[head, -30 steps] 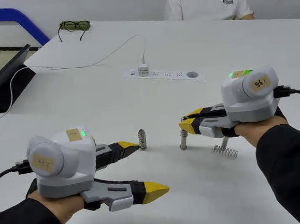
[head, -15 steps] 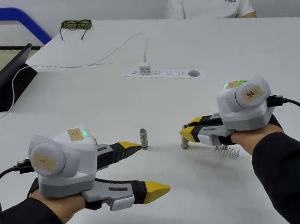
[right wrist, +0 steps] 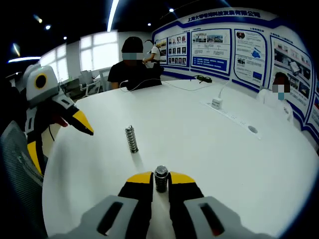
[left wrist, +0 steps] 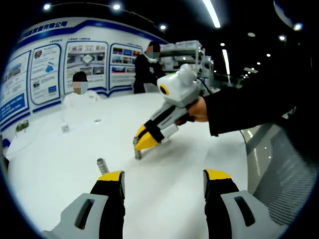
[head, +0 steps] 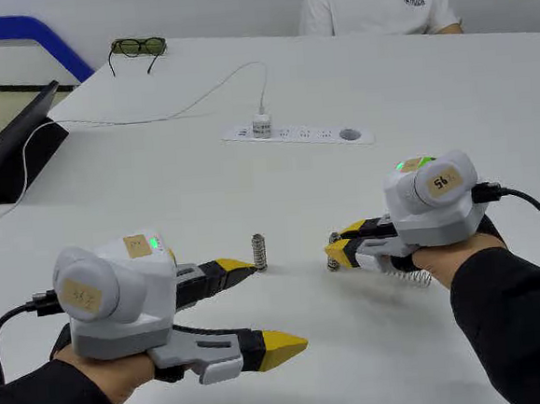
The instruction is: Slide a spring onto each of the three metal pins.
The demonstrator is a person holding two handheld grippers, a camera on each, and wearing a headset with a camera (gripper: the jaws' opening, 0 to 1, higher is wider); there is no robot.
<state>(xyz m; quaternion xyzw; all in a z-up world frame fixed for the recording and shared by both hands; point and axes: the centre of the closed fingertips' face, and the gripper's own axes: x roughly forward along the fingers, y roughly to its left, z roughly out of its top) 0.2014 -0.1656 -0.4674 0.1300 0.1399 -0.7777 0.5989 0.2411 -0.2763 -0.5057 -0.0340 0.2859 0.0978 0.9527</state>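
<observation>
While tight on a pin (right wrist: 160,175), right tool (head: 337,245) — left tool (head: 278,301) wide, near the sprung pin (head: 259,251); power strip (head: 302,135) well beyond

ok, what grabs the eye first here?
The right gripper, jaws closed around an upright pin at mid-table. Then the left gripper, held wide open, and a second pin wearing a spring, standing free between the two grippers.

Yellow-tipped black fingers (head: 279,344), silvery-grey spring (head: 259,251), white table (head: 194,185).
</observation>
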